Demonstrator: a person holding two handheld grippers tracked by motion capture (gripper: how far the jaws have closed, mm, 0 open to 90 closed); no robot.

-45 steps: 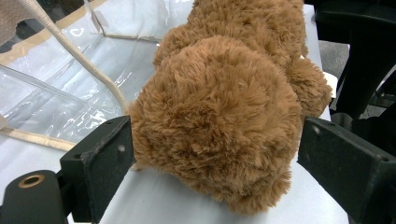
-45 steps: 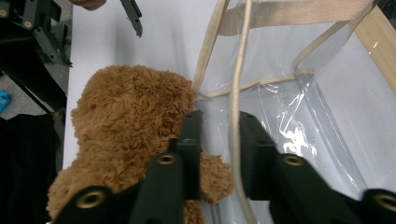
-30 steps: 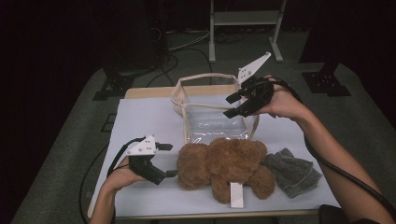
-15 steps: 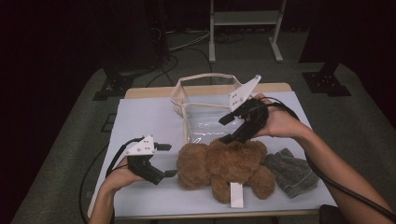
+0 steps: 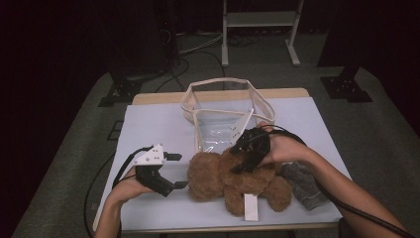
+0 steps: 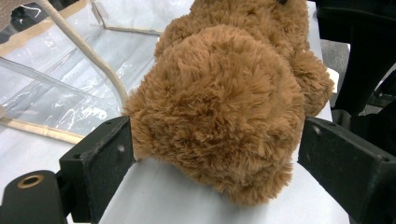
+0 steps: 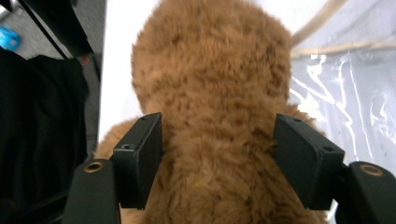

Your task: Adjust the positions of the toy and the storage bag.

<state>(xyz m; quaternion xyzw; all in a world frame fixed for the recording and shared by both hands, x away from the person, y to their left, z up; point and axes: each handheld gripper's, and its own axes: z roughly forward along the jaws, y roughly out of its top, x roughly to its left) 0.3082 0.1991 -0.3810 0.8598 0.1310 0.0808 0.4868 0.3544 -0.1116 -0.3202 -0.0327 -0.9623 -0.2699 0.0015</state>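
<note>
— What moved? Right gripper (image 5: 241, 161) came down from above the clear bag (image 5: 225, 111) onto the teddy bear (image 5: 237, 181), jaws just widening, astride its neck, unclenched.

— Left gripper (image 5: 174, 171)?

— Spread wide around the bear's head; bear lying on table (image 5: 148, 124).

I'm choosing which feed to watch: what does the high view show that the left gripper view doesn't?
High view alone: the grey cloth, the teddy bear's white tag and the right claw over the bear. Left gripper view alone: its own jaws standing open either side of the bear's head. Shared: the brown teddy bear and the clear bag.
</note>
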